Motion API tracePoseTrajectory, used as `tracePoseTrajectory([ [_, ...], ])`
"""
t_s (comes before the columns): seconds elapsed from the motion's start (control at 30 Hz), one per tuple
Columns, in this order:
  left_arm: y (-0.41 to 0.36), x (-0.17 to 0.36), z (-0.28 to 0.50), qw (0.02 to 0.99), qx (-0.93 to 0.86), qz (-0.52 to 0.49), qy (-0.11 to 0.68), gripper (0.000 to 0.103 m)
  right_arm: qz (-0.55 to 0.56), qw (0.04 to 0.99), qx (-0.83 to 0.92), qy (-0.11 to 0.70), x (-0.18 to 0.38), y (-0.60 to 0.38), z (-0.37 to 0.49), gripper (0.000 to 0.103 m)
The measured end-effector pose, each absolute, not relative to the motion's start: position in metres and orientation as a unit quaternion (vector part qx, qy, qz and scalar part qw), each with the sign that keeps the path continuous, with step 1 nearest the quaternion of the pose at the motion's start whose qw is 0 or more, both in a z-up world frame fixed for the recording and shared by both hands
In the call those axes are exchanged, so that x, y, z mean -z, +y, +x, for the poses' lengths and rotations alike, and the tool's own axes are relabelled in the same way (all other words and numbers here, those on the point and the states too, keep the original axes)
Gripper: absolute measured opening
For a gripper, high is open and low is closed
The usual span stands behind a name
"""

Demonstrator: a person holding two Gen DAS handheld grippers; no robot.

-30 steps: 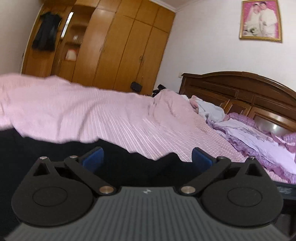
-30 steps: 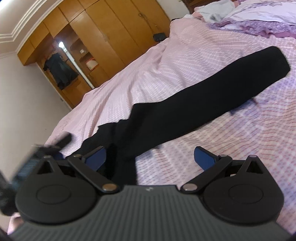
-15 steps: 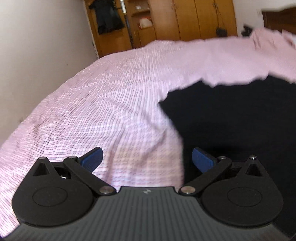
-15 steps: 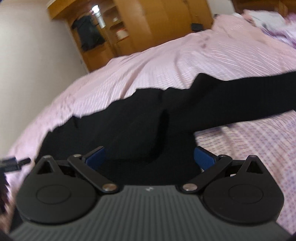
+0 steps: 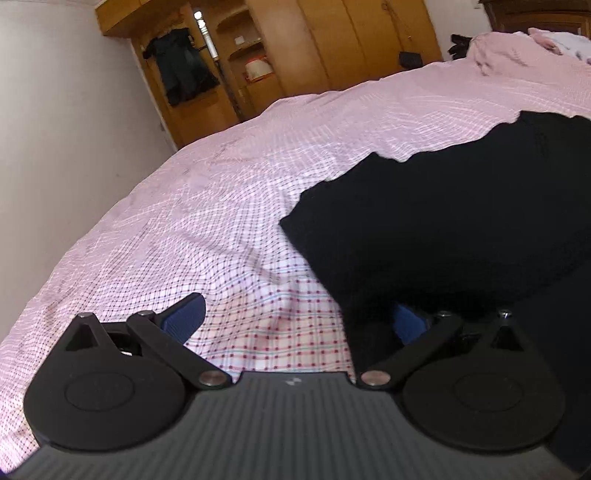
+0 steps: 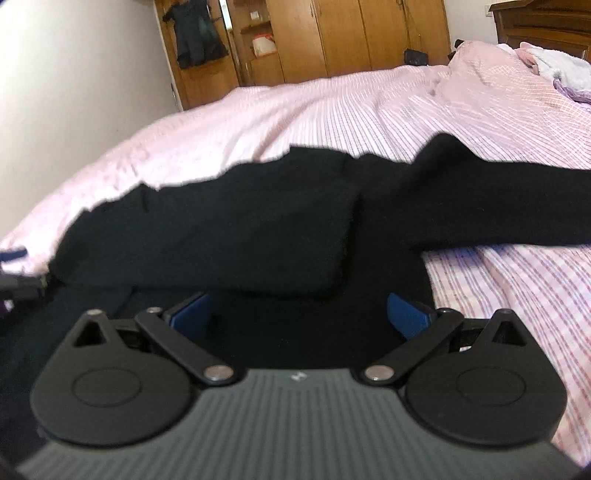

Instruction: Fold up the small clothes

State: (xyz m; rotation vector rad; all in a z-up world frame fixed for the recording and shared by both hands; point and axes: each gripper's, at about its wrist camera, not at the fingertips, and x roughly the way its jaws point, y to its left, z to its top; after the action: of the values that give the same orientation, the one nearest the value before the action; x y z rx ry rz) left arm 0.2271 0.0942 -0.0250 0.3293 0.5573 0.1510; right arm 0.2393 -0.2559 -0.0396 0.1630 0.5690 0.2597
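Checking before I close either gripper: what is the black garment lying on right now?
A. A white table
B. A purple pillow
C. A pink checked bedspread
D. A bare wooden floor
C: the black garment lies spread on the pink checked bedspread, with both the left gripper and right gripper open at its near edge.

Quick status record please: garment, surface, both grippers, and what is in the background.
garment: black knit garment, lying partly folded on the bed, one long part stretching off to the right
surface: pink checked bedsheet
left gripper: open, low over the sheet at the garment's edge; its right blue finger pad touches or sits under the black cloth
right gripper: open, fingers over the black cloth, nothing clamped
background: wooden wardrobe with dark clothing hanging; wooden headboard
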Motion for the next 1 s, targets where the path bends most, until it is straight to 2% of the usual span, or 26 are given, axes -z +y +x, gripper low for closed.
tracePoseTrajectory([
  [0.13, 0.090, 0.025, 0.218, 0.946, -0.056, 0.166, 0.274, 0.103, 0.117, 0.940, -0.141, 0.287, 0.034, -0.257, 0.263, 0.103],
  [0.27, 0.086, 0.034, 0.230, 0.942, -0.089, 0.180, 0.269, 0.103, 0.147, 0.929, -0.132, 0.312, 0.052, -0.267, 0.268, 0.087],
  [0.33, 0.092, 0.032, 0.232, 0.945, -0.113, 0.165, 0.261, 0.102, 0.157, 0.932, -0.131, 0.300, 0.053, -0.268, 0.268, 0.084],
  [0.4, 0.104, 0.028, 0.227, 0.951, -0.122, 0.134, 0.252, 0.095, 0.169, 0.933, -0.142, 0.285, 0.053, -0.269, 0.268, 0.071],
  [0.47, 0.108, 0.027, 0.222, 0.952, -0.126, 0.124, 0.250, 0.092, 0.157, 0.934, -0.134, 0.292, 0.056, -0.264, 0.273, 0.033],
  [0.5, 0.108, 0.026, 0.220, 0.951, -0.128, 0.127, 0.249, 0.090, 0.155, 0.934, -0.134, 0.293, 0.057, -0.263, 0.274, 0.026],
  [0.53, 0.108, 0.026, 0.218, 0.952, -0.131, 0.130, 0.246, 0.089, 0.158, 0.934, -0.138, 0.288, 0.055, -0.263, 0.272, 0.015],
  [0.63, 0.107, 0.025, 0.215, 0.951, -0.139, 0.131, 0.242, 0.087, 0.162, 0.937, -0.150, 0.270, 0.044, -0.264, 0.262, 0.012],
  [0.77, 0.137, 0.024, 0.217, 0.953, -0.125, 0.043, 0.273, 0.088, 0.185, 0.927, -0.161, 0.282, 0.039, -0.265, 0.253, 0.011],
  [0.83, 0.149, 0.024, 0.217, 0.953, -0.112, 0.006, 0.282, 0.090, 0.180, 0.927, -0.155, 0.291, 0.042, -0.264, 0.252, 0.011],
  [1.0, 0.146, 0.018, 0.205, 0.955, -0.092, 0.000, 0.281, 0.096, 0.207, 0.920, -0.141, 0.303, 0.054, -0.273, 0.260, 0.012],
])
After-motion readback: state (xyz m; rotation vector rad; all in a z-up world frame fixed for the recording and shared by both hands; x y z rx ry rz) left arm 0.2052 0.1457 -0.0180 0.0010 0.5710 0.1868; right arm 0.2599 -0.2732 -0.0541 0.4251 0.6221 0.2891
